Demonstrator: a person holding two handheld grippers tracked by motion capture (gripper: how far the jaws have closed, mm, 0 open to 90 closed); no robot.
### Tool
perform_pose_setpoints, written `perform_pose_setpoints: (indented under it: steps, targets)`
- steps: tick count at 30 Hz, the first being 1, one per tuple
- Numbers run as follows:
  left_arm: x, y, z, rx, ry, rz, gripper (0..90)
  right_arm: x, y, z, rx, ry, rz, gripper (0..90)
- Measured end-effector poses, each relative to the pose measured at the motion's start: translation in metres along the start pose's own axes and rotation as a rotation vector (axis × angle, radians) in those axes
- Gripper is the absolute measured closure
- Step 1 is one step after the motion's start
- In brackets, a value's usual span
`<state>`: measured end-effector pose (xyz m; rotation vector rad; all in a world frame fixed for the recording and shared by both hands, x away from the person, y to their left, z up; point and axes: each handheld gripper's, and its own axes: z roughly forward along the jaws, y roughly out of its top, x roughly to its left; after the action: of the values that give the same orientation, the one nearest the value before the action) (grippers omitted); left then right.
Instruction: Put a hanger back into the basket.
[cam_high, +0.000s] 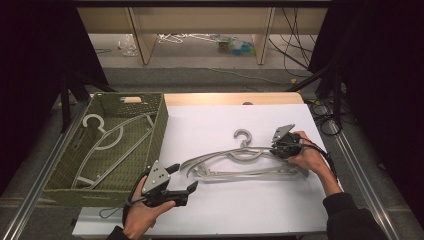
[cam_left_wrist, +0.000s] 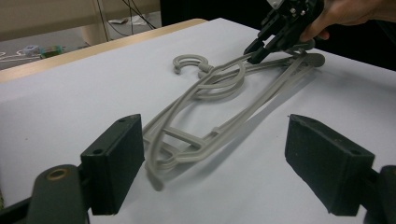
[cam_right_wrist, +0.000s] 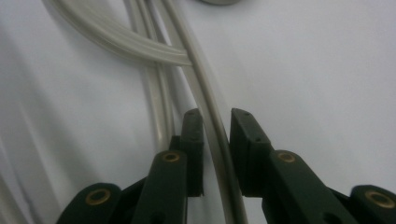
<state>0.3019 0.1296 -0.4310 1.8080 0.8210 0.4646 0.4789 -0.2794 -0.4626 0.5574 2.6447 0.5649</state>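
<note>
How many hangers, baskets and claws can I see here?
Grey hangers on the sheet: 2, overlapping, as far as I can tell
Grey hanger in the basket: 1
Green basket: 1
Claws: 2, left claw, right claw
Total: 6

i see a white-topped table (cam_high: 240, 210) with a wooden far edge. a green woven basket (cam_high: 159, 125) sits at frame left; grey plastic hangers (cam_high: 235, 165) lie stacked at centre right.

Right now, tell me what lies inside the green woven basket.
One grey plastic hanger lies flat on the floor of the green woven basket, its hook toward the far left corner. The near wall hides the strip of basket floor just behind it, so anything there cannot be seen.
</note>
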Motion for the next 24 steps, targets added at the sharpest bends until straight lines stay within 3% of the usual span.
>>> perform_pose_setpoints:
  steps: [8, 13, 17, 22, 23, 24]
  targets:
    - [0.002, 0.0, 0.002, -0.003, -0.008, -0.005, 19.7, 0.006, 0.008, -0.024, -0.013, -0.01, -0.117, 81.9]
    - [0.004, 0.002, 0.004, 0.0, 0.002, -0.009, 19.7, 0.011, 0.01, -0.036, -0.032, -0.019, -0.138, 82.0]
    - [0.007, 0.005, 0.012, 0.015, 0.005, 0.014, 19.9, 0.018, 0.012, -0.05, -0.053, -0.037, -0.162, 82.0]
    - [0.006, 0.013, 0.032, 0.084, -0.002, 0.062, 20.5, 0.028, 0.016, -0.067, -0.063, -0.051, -0.231, 82.0]
    - [0.006, 0.015, 0.037, 0.099, -0.002, 0.088, 21.1, 0.03, 0.017, -0.069, -0.066, -0.054, -0.227, 82.0]
    - [0.006, 0.016, 0.043, 0.106, -0.013, 0.09, 21.4, 0.033, 0.018, -0.071, -0.068, -0.054, -0.235, 82.0]
